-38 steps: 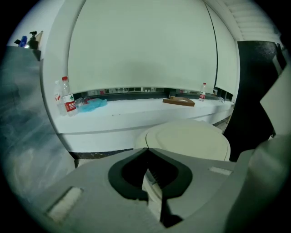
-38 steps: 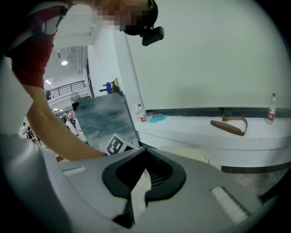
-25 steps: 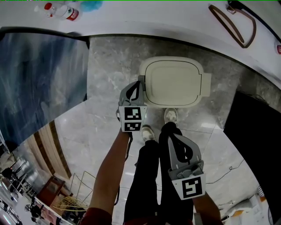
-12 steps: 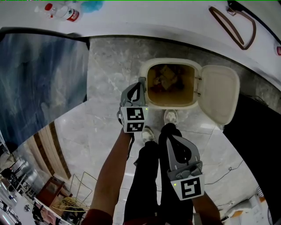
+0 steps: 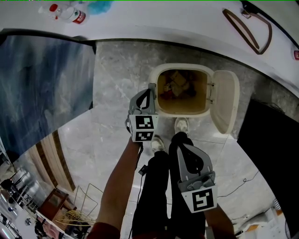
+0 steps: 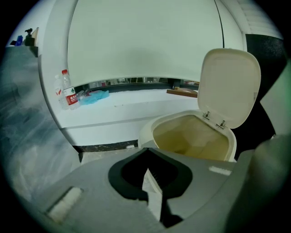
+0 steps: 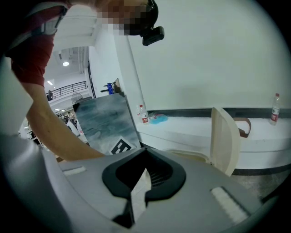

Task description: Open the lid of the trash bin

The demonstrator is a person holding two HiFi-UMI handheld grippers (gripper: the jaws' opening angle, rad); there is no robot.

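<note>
currently: right gripper [image 5: 184, 148] hangs nearest the body, well short of the trash bin [image 5: 181, 113], over a dark trouser leg. its jaws are pressed together with nothing between them. left gripper [image 5: 148, 91] is further out, its tip just beside the bin's left rim; contact with the rim cannot be told. its jaws are likewise pressed together and empty.

one pale shoe [image 5: 182, 123] sits against the bin's near side, the other shoe [image 5: 157, 141] a little behind it. no pedal can be made out under either.

bin is open: rubbish [image 5: 176, 83] shows inside against yellowed walls. lid [image 5: 225, 107] stands on its hinge at the bin's right side, close to upright, not laid fully back. neither gripper touches it. opening looks done.

beyond the bin: white counter [image 5: 187, 23] with a water bottle [image 5: 67, 13] and a brown strap [image 5: 247, 25]. left of the bin, a grey-blue panel [image 5: 44, 88]. right of the bin, a dark block [image 5: 271, 140].

risks (judgement only):
- lid is near upright with no gripper on it. if it is sprung, or foot-worked and the shoe lifts, it could drop shut.
- left gripper is close to the rim. a sideways nudge could shove or tip the bin.
- dark block lies near the lid's far side. a lid swinging further back might knock it.
</note>
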